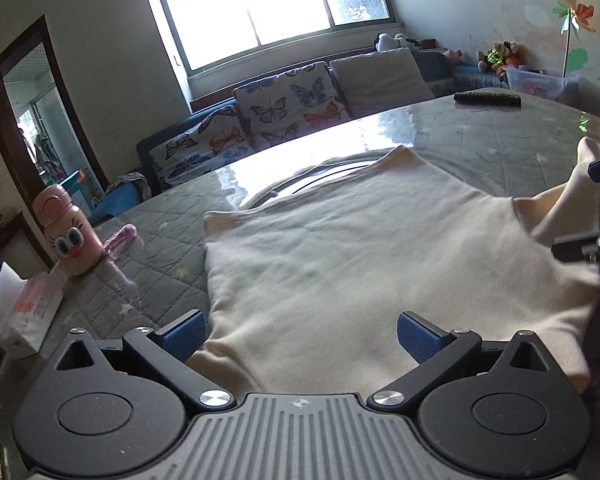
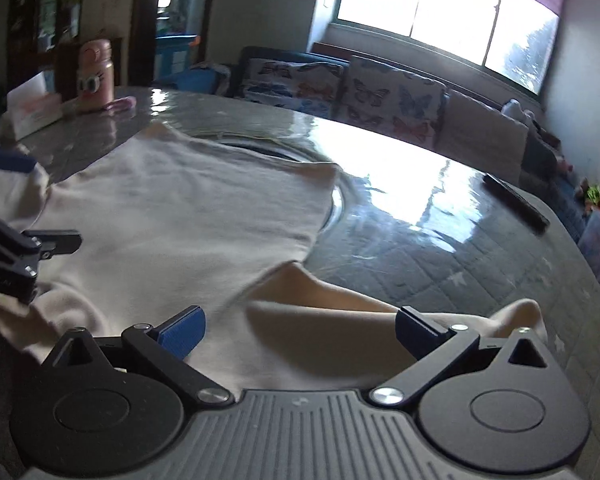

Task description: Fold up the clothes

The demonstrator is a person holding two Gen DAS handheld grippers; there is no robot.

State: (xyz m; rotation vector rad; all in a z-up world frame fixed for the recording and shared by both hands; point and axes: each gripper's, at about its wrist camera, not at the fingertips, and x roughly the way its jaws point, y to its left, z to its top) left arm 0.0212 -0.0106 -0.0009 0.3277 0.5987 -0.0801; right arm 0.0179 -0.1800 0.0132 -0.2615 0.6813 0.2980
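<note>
Both grippers stand with fingers spread wide, gripping nothing. The left gripper [image 1: 300, 336] hangs over the near edge of the cream garment [image 1: 340, 264], which lies spread on the grey quilted table [image 1: 500, 144]. The right gripper [image 2: 300, 334] straddles a rumpled sleeve near it, perhaps brushing the cloth. Far and right of the garment the tabletop is bare up to a dark remote [image 2: 516, 202]; a pink bottle [image 1: 70, 232] stands at the left.
</note>
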